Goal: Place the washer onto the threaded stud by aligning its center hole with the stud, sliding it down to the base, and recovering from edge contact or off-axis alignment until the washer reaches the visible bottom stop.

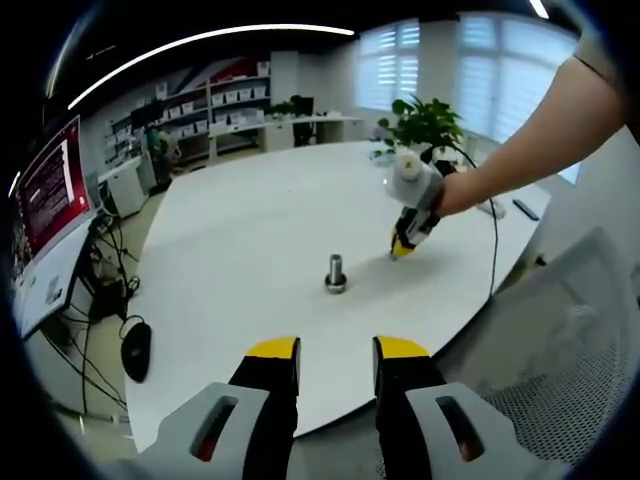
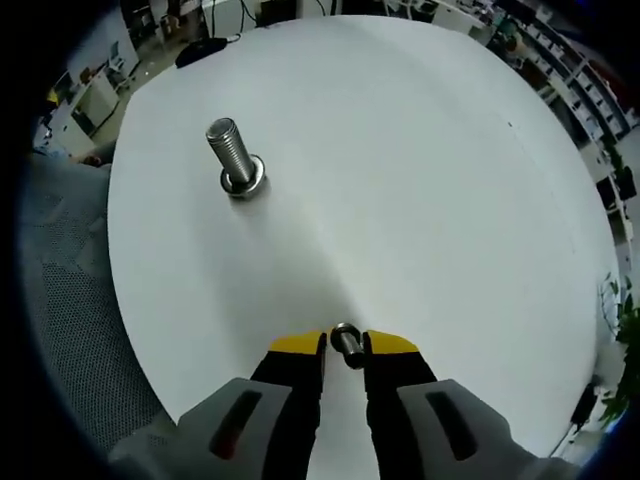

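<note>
A threaded stud (image 1: 336, 272) stands upright on the broad white table (image 2: 420, 190) in an open office of shelves and blinds. Well apart from the stud, the right gripper (image 2: 346, 348) pinches the washer (image 2: 346, 344) just above the tabletop. The left gripper (image 1: 336, 352) hangs off the table's edge, jaws apart and holding nothing.

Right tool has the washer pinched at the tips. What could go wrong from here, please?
1. The right tool grips the washer only at its very tips, by the edge, so it may slip out or tilt during the carry.
2. The stud stands apart from it across the bare table; a tilted washer could catch on the threads instead of sliding to the base.
3. The left tool hangs open, away from the stud, which looks unsupported and might tip if bumped.
</note>
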Demonstrator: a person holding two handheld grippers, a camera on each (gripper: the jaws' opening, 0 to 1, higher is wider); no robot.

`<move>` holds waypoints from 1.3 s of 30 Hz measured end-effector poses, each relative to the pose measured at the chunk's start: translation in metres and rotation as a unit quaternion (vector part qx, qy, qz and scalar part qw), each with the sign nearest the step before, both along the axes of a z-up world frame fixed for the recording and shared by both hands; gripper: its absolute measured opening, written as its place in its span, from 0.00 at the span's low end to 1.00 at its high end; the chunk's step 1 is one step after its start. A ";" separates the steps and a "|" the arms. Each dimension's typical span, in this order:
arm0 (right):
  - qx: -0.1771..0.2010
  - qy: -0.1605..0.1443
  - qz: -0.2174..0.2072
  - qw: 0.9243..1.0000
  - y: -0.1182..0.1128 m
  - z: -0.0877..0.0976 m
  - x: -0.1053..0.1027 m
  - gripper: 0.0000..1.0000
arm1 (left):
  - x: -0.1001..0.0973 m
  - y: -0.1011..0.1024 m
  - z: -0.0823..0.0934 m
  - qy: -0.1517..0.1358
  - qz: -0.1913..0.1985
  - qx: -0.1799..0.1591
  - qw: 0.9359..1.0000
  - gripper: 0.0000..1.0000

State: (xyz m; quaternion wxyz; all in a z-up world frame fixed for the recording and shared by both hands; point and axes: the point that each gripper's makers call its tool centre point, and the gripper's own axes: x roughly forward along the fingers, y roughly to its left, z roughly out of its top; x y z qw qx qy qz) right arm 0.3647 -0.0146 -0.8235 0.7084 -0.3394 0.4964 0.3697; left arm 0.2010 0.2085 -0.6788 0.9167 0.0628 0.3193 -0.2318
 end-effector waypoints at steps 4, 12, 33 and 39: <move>0.010 -0.004 -0.009 1.000 -0.003 0.008 -0.004 0.22 | 0.000 -0.001 0.002 -0.005 0.000 -0.004 1.000 0.27; 0.034 -0.026 -0.025 0.999 -0.010 0.033 -0.022 0.25 | 0.000 -0.002 0.006 -0.013 -0.003 -0.011 1.000 0.27; 0.231 -0.143 -0.146 0.951 -0.024 0.133 -0.077 0.30 | 0.001 -0.006 0.018 -0.038 -0.008 -0.038 0.999 0.28; 0.285 -0.146 -0.201 0.926 -0.029 0.156 -0.097 0.32 | 0.003 -0.005 0.022 -0.045 -0.003 -0.042 0.998 0.27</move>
